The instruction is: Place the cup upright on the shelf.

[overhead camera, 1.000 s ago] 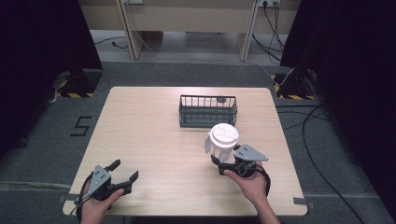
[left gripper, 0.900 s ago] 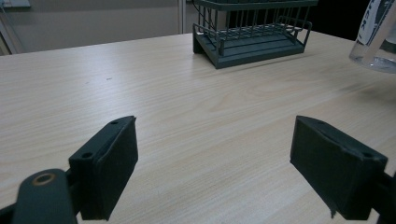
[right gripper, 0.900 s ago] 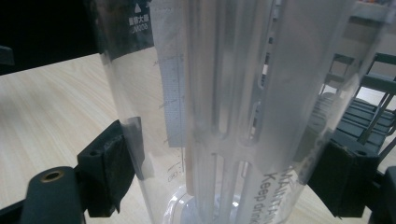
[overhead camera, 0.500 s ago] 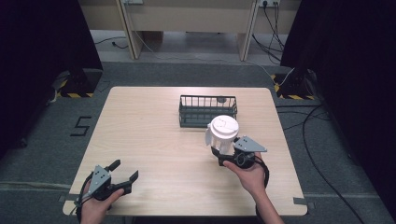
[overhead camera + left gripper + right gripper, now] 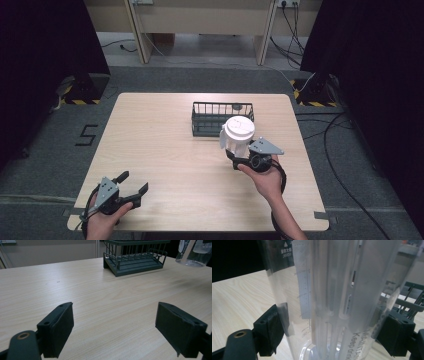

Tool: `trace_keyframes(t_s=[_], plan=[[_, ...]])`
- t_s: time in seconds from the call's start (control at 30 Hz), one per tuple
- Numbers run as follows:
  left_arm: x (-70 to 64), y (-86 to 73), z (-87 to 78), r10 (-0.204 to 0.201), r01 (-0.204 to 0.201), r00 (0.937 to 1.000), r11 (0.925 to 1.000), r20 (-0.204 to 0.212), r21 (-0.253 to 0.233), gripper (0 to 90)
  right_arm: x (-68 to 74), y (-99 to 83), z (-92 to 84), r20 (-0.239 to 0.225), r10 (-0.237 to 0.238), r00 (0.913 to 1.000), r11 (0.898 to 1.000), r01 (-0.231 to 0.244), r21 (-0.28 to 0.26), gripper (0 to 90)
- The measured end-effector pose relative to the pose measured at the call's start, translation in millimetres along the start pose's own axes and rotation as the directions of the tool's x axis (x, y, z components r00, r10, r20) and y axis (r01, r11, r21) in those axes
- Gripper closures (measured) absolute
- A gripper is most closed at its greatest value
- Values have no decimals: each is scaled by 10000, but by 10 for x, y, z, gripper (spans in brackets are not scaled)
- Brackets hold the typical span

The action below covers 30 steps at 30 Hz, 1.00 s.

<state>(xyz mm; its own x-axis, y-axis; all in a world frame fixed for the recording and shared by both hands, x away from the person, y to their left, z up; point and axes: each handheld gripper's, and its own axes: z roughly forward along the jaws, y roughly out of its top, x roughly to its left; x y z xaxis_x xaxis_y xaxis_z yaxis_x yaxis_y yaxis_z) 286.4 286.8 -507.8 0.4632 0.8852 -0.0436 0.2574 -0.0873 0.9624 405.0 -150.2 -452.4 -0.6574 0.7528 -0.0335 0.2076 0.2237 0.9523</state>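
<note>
A clear plastic jug with a white lid [image 5: 238, 132] hangs above the table, and my right gripper [image 5: 240, 160] is shut on its lower body. In the right gripper view the jug [image 5: 332, 297] stands between both pads, with printed markings on its wall. Its base [image 5: 191, 255] shows lifted off the wood at the far right of the left gripper view. A dark wire basket [image 5: 221, 119] sits just beyond it at the table's middle back. My left gripper [image 5: 132, 187] rests near the front left edge, open, nothing between its pads [image 5: 58, 327].
The wooden table [image 5: 160, 145] has bare room across its left and middle. The wire basket [image 5: 135, 257] holds a small round object at its back. Cables lie on the grey floor to the right, and dark curtains flank both sides.
My right gripper has carried the jug up and back toward the wire basket. The left gripper has stayed put.
</note>
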Motion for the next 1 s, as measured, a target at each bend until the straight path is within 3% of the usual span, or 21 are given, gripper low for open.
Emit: trace_keyframes(t_s=[1.0], plan=[[-6,2,1,-1,1,10000,10000,20,5,147,-126,294,216,406,144,9991,9996,-134,-248,189]])
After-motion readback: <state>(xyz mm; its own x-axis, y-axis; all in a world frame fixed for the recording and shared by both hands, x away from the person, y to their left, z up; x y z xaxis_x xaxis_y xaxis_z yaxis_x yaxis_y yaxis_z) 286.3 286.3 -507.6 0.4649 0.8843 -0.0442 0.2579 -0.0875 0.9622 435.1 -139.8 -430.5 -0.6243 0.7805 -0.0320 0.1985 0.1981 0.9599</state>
